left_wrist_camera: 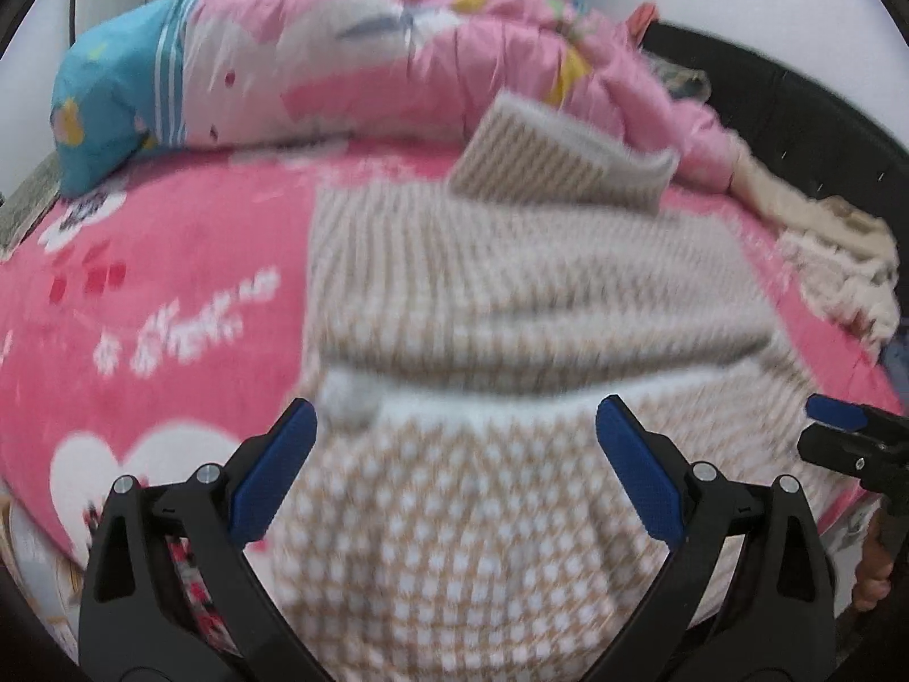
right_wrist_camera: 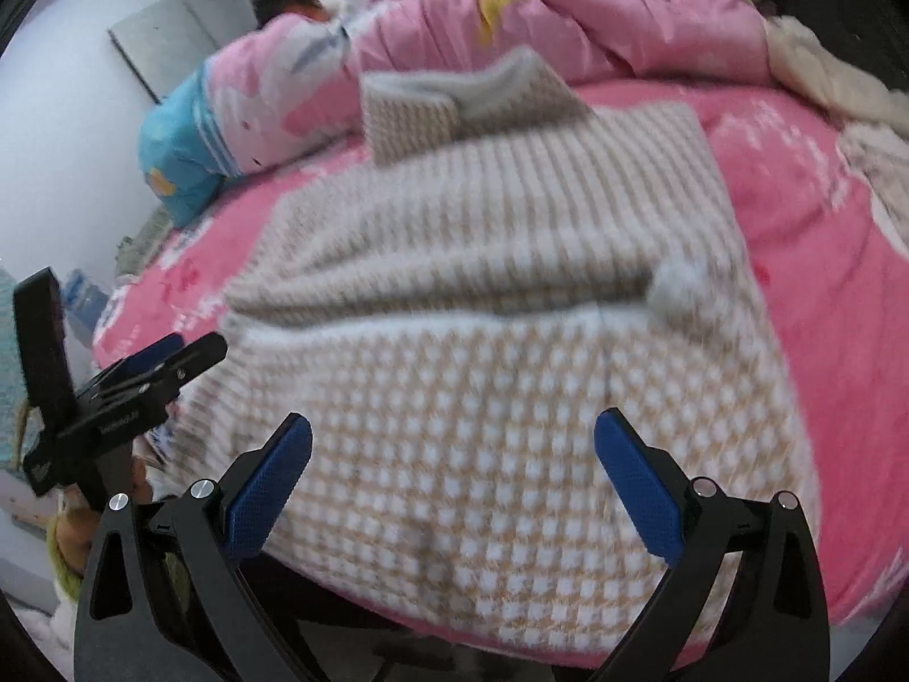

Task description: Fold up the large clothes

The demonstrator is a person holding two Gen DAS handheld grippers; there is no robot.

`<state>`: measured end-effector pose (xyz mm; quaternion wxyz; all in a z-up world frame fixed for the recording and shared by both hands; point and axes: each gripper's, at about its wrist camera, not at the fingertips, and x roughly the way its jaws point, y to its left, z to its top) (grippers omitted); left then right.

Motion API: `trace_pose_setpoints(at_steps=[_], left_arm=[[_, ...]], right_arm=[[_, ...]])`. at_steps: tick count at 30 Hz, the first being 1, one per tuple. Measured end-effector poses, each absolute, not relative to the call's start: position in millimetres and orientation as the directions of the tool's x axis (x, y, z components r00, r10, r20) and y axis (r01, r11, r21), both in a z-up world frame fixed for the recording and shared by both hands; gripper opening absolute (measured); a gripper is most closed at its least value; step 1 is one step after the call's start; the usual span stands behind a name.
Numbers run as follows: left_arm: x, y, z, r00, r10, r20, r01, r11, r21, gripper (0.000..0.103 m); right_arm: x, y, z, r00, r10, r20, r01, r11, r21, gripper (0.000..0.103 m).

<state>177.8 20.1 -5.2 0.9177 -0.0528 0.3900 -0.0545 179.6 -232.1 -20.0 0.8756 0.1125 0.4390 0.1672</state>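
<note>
A bed [left_wrist_camera: 170,295] in a pink sheet is seen, a pink quilt [left_wrist_camera: 511,45] bunched at its far side. The checked garment [left_wrist_camera: 483,511] is spread across it, draped over the near edge. The left claw [left_wrist_camera: 454,466] and right claw [right_wrist_camera: 453,477] are held level above the hem, both spread wide, gripping nothing.

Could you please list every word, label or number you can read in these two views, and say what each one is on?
White lettering on the pink bedsheet: too blurred to read.
Small white print on the left hand-held gripper body: too small to read.
Nothing else legible; the checked garment carries no text.
</note>
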Motion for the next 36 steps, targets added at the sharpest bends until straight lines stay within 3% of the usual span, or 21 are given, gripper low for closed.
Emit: trace_pose_setpoints(at_steps=[11,22,24,26,28,30,32,34,36], left_arm=[[291.4,45.0,58.6,0.701,-0.343,-0.625,0.176,0.933,-0.315,0.095],[416.6,8.5,29.6,0.616,-0.432,-0.659,0.169,0.889,-0.425,0.093],[431.8,0.3,19.0,0.597,-0.422,-0.682,0.151,0.894,-0.421,0.084],[444.0,-3.4,8.5,0.572,-0.422,-0.703,0.127,0.893,-0.433,0.063],[453.1,-6.0,-1.6,0.552,-0.437,-0.711,0.114,0.883,-0.455,0.053],[450.5,-9.1,-1.5,0.553,-0.459,-0.695,0.141,0.874,-0.465,0.039],[439.9,-16.5,3.1,0.552,-0.463,-0.694,0.194,0.880,-0.433,0.013],[424.4,-24.2,7.8,0.544,-0.461,-0.701,0.246,0.886,-0.392,0.004],[402.6,-31.5,8.1,0.522,-0.484,-0.703,0.306,0.875,-0.375,0.002]], right_arm=[[289.6,-262.7,48.0,0.636,0.396,-0.663,-0.220,0.916,0.336,0.097],[405.0,-249.2,39.4,0.575,0.456,-0.680,-0.236,0.887,0.396,0.093],[412.9,-242.7,32.8,0.562,0.449,-0.695,-0.245,0.893,0.378,0.088],[415.2,-239.8,26.1,0.553,0.432,-0.712,-0.243,0.901,0.358,0.082],[417.1,-239.9,18.9,0.543,0.419,-0.728,-0.237,0.908,0.346,0.075],[415.1,-242.8,14.6,0.540,0.411,-0.735,-0.237,0.911,0.337,0.060],[413.3,-245.7,10.6,0.536,0.394,-0.747,-0.232,0.919,0.318,0.051],[411.6,-247.8,6.0,0.531,0.372,-0.761,-0.228,0.928,0.294,0.043],[407.2,-247.5,-1.1,0.526,0.333,-0.783,-0.228,0.942,0.248,0.036]])
